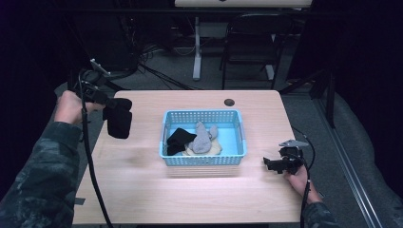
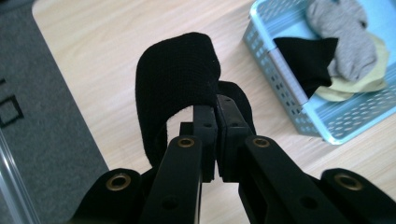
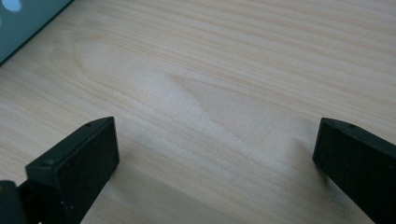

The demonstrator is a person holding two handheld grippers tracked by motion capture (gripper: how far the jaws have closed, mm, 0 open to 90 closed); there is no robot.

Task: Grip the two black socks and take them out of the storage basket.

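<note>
Left hand is raised over the table's edge, well left of the blue basket, w/ the left gripper pointing toward it, jaws pinched together on a black sock that hangs clear of the wood. Right hand sits low, just right of the basket's front corner; right gripper is near the tabletop w/ jaws wide apart, nothing between. Left gripper view adds detail: sock folds over the closed tips, and the basket holds another black sock, a grey sock and a pale yellow one; right gripper view shows bare wood between the pads.
</note>
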